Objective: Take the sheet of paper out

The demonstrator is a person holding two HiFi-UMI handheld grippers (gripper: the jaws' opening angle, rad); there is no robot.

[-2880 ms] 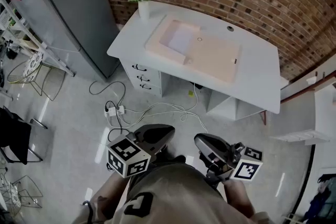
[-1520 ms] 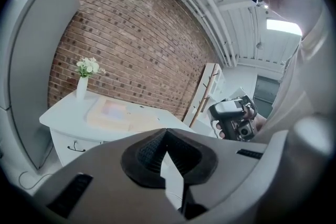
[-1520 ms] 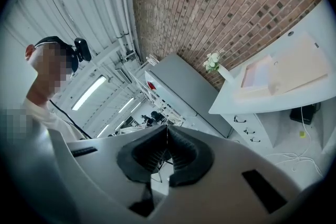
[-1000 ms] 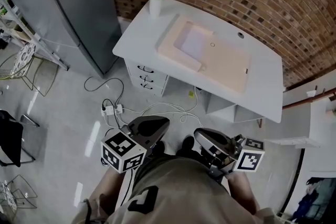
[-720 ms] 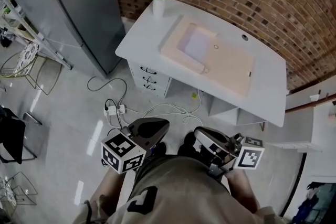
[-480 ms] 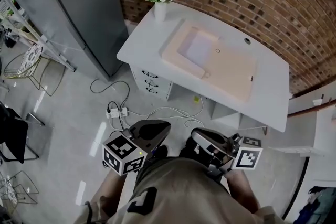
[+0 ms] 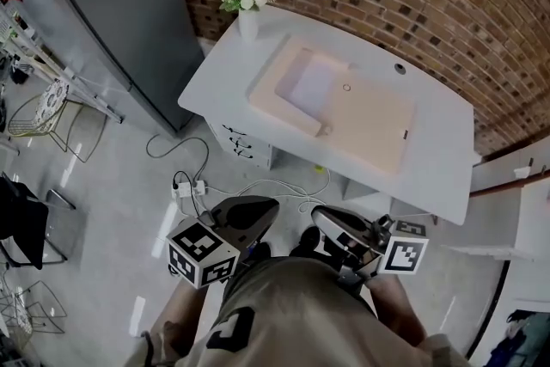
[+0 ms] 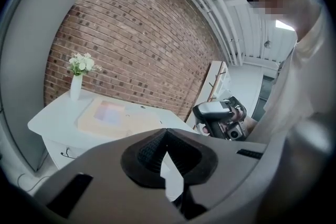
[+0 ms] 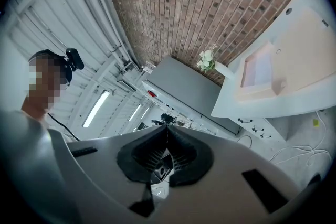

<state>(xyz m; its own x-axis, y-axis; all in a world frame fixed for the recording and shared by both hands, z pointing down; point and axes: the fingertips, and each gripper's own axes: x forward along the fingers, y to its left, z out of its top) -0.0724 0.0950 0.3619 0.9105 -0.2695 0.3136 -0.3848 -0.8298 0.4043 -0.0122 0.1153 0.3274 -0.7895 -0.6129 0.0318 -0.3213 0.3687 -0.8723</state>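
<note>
A pale lilac sheet of paper [image 7: 311, 84] lies inside an open beige folder [image 7: 365, 112] on a white desk [image 7: 438, 146]. The sheet [image 8: 109, 112] and the folder also show far ahead in the left gripper view. In the right gripper view the sheet [image 9: 259, 67] shows at the upper right. My left gripper [image 7: 271, 204] and right gripper [image 7: 315, 213] are held close to the person's body, well short of the desk. Both are shut with nothing between the jaws. The left gripper's [image 8: 167, 131] pads meet at the tip, as do the right gripper's [image 9: 167, 128].
A white vase of flowers [image 7: 247, 13] stands on the desk's far left corner. Drawers [image 7: 236, 149] sit under the desk's left side. Cables and a power strip [image 7: 191, 186] lie on the floor between me and the desk. A tall grey cabinet [image 7: 103, 13] stands left, a brick wall behind.
The head view has shifted as the person moves over the floor before the desk. Both grippers have travelled with the body and stayed shut. The folder and sheet have not moved.
</note>
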